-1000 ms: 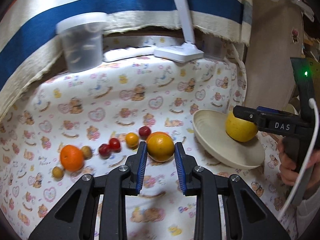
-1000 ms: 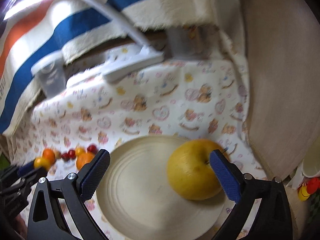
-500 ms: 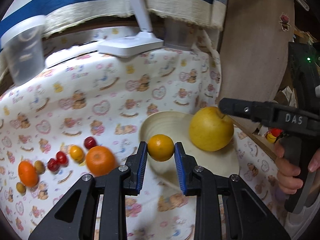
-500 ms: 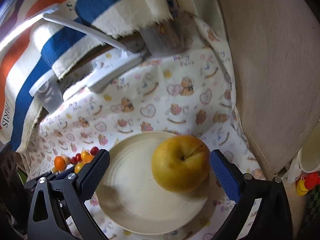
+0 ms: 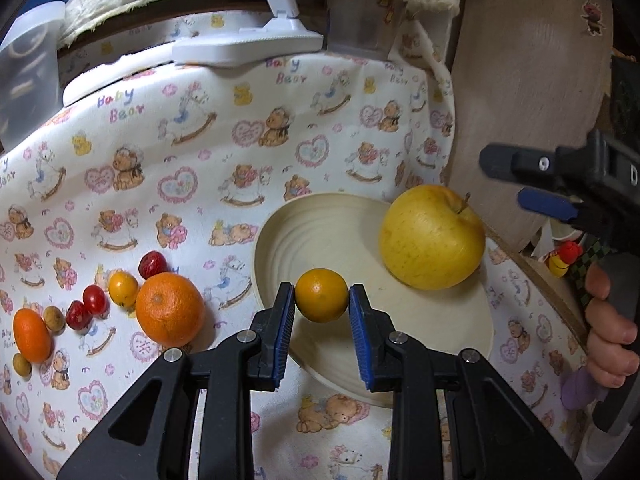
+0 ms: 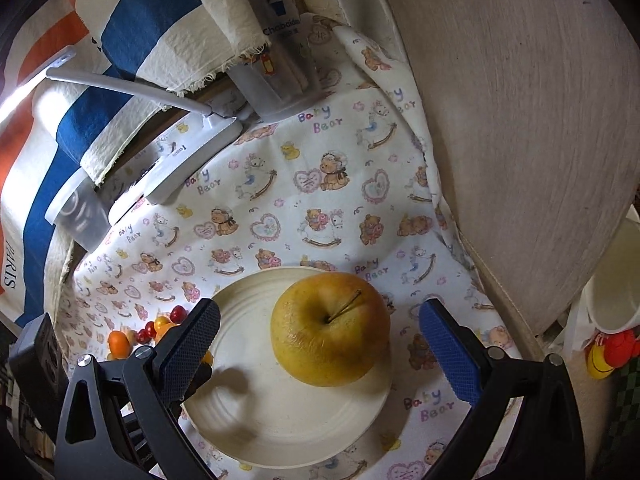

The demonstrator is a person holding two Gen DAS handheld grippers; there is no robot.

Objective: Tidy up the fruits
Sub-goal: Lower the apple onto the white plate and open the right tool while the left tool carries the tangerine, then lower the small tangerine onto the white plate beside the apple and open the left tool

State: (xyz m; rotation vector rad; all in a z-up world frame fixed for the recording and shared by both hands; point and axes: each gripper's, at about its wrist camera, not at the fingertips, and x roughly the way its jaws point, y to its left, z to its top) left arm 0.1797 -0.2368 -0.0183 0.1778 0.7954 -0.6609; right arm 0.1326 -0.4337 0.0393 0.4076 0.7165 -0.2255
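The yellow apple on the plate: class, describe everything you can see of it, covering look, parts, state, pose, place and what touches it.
The yellow apple is large, round and whole, its skin yellow-green with fine speckles and a browner, rougher patch on one side. A thin brown stem sticks out of the dimple at its top, which is tilted over to one side. It rests on the cream ridged plate, toward the plate's right edge. Only the plate touches it: the right hand-held gripper stands open around it, both pads clear of the skin.
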